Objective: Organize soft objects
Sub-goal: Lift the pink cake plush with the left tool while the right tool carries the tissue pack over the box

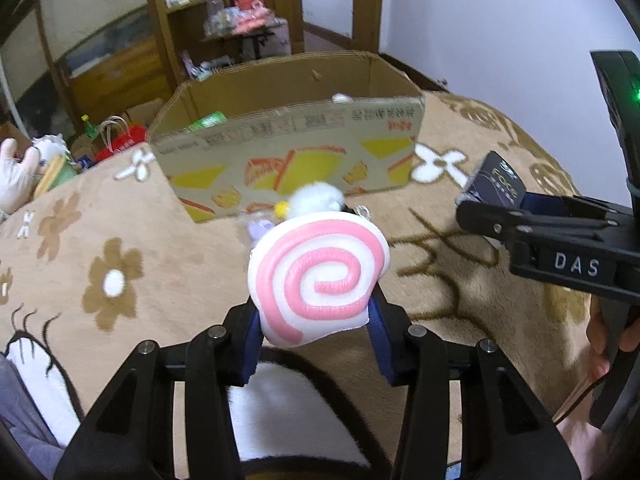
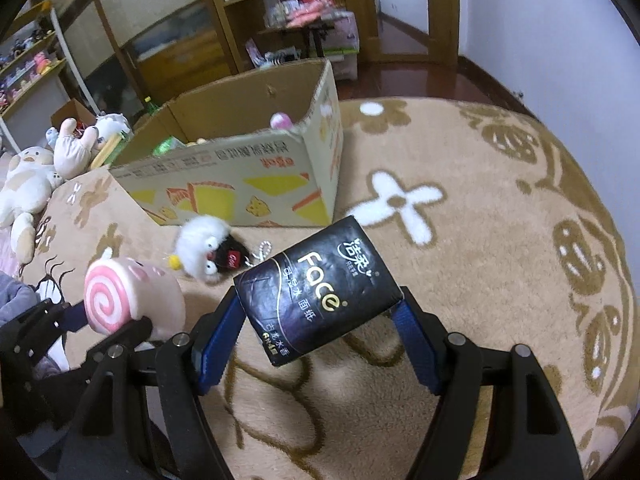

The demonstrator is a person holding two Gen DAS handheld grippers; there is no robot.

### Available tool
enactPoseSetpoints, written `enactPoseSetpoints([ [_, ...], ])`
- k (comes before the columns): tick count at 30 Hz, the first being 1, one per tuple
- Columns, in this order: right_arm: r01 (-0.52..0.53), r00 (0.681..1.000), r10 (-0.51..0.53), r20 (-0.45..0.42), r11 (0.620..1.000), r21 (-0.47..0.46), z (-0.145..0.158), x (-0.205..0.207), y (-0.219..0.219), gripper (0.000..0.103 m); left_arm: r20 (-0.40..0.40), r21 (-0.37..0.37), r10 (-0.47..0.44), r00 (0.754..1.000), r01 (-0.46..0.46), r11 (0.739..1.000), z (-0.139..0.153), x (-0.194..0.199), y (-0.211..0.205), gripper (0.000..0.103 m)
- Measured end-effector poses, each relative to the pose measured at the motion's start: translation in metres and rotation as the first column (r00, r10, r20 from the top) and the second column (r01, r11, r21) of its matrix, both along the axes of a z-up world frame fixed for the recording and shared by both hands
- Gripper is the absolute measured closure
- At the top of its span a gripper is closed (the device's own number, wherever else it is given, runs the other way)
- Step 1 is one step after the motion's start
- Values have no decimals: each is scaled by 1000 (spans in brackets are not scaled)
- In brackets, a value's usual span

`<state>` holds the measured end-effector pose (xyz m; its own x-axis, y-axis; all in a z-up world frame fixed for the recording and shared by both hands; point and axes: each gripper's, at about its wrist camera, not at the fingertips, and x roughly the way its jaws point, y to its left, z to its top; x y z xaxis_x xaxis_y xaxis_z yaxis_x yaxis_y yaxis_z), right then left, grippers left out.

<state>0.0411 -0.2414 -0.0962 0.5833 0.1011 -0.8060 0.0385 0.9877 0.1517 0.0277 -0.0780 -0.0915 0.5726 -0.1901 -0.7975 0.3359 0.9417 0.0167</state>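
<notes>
- The left claw (image 1: 318, 320) is closed tight on a soft pink-and-white swirl toy (image 1: 318, 276), its blue pads pressing the toy's lower edges. The toy is held clear above the carpet.
- The right claw (image 2: 320, 316) stands wide, yet it grips a dark tissue pack (image 2: 316, 288) by its two sides, with the pack tilted and raised off the carpet.
- In the right wrist view, the swirl toy appears to the left of the tissue pack, near it but not touching.
- Just beyond both claws, a small fluffy white and black keychain plush (image 2: 208, 254) lies on the beige flowered carpet (image 2: 460, 208), close to the box front.
- Past that stands an open cardboard box (image 2: 224, 176) printed with yellow shapes. Something green and a pink-topped item show inside; the rest of its contents are hidden.
- To the far left, several pale stuffed animals (image 2: 28, 184) lie heaped beside the carpet. Wooden shelves (image 2: 248, 12) fill the background.
- The step in hand looks like carrying: both items are picked up and not yet boxed.
- The next move likely calls for bringing each claw over the box's near wall, above the open top, then loosening the grip so the item drops inside. The keychain plush would remain to collect.
</notes>
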Motion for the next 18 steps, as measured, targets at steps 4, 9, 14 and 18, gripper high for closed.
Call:
enactPoseSetpoints([
  [4,-12,998,13,60,1000,-20,13,-6,6,25,71,6,13,997,-13,1000,15,-7,5,58],
  [9,-22,992,27,125,999,-40,27,-14,11,25,151,10,17,988,-19,1000,31,-14,7,58],
  [14,-27,982,37,183,998,-57,38,-19,14,25,216,-6,29,976,-29,1000,45,-16,12,58],
  [18,-26,976,40,213,997,-69,43,-19,17,25,261,-14,29,965,-26,1000,56,-17,14,58],
])
